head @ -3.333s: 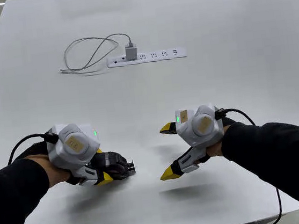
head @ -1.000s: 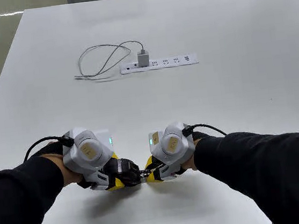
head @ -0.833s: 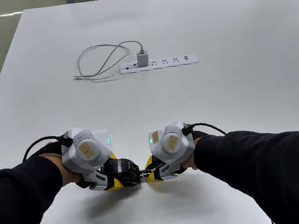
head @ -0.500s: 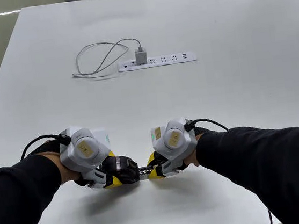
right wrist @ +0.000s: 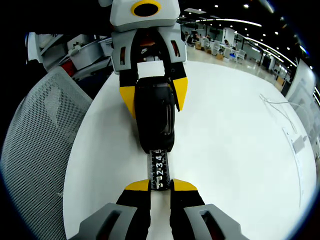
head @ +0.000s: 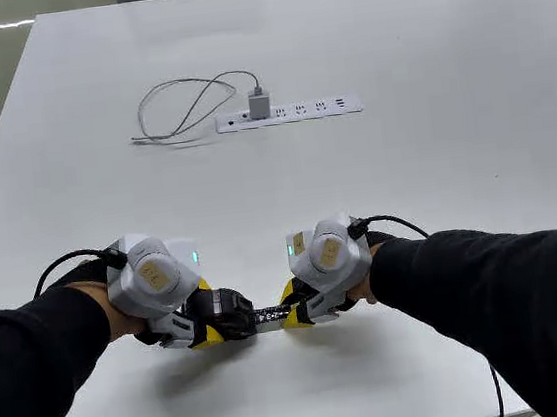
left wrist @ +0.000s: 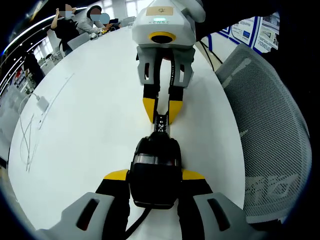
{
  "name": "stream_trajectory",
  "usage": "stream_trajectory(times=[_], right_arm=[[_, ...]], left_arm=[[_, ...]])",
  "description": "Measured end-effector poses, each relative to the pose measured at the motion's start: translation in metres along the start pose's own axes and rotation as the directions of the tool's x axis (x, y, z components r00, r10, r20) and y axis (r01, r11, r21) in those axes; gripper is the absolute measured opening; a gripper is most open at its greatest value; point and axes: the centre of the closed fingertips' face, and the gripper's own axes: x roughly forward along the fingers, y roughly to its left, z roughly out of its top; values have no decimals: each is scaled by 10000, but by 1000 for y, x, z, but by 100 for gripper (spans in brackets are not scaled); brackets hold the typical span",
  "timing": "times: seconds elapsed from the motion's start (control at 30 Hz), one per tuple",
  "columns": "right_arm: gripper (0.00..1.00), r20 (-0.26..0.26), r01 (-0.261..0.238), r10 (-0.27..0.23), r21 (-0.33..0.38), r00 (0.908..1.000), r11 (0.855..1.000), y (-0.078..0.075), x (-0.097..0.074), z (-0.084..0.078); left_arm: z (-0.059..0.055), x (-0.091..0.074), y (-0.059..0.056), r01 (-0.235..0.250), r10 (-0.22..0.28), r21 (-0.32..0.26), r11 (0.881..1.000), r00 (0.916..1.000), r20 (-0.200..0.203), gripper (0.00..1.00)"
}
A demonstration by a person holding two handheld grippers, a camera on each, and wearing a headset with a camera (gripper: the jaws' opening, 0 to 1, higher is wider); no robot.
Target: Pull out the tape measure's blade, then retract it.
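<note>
The left gripper (head: 208,317) is clamping its jaws onto the sides of the black tape measure (head: 225,313), near the near edge of the white table (head: 403,154), slightly left of the middle. The case is pointing its mouth to the right, toward the right gripper (head: 288,310), which is facing it head-on from just beside it. A short stretch of blade (right wrist: 159,167) is showing between the two, running left to right along the table's near edge, in line with both grippers. The right gripper is pinching the blade's free end between its yellow-tipped jaws, which are pressing together on it; in the right gripper view the printed numbers are reading up to 5 from the jaws to the case. Whether the case is touching the table cannot be told. Far across the table, a white power strip (head: 288,113) is lying with a charger (head: 258,103) plugged in and its cable (head: 176,104) looping to the left.
</note>
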Motion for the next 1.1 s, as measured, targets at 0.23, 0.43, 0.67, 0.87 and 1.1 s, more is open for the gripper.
stream_trajectory(times=[0.23, 0.43, 0.67, 0.87, 1.1], right_arm=[[10, -21, -44, 44, -16, 10000, 10000, 0, -1, -2], [10, -41, -40, 40, 26, 10000, 10000, -1, -3, -5], [10, -77, -8, 8, 6, 10000, 10000, -1, -5, -9], [10, -137, -30, 30, -52, 9999, 10000, -2, -8, -13], [10, -196, -21, 22, 48, 9998, 10000, -1, -12, -17]], left_arm=[[0, 0, 0, -16, 16, 1, 10000, 10000, -13, 31], [-1, 0, 0, -39, 39, -50, 10000, 10000, 8, 31], [0, 0, 0, -45, 44, -26, 10000, 10000, -9, 31], [0, 0, 0, -61, 61, -9, 10000, 10000, -14, 31], [0, 0, 0, -63, 63, -2, 10000, 10000, -8, 31]])
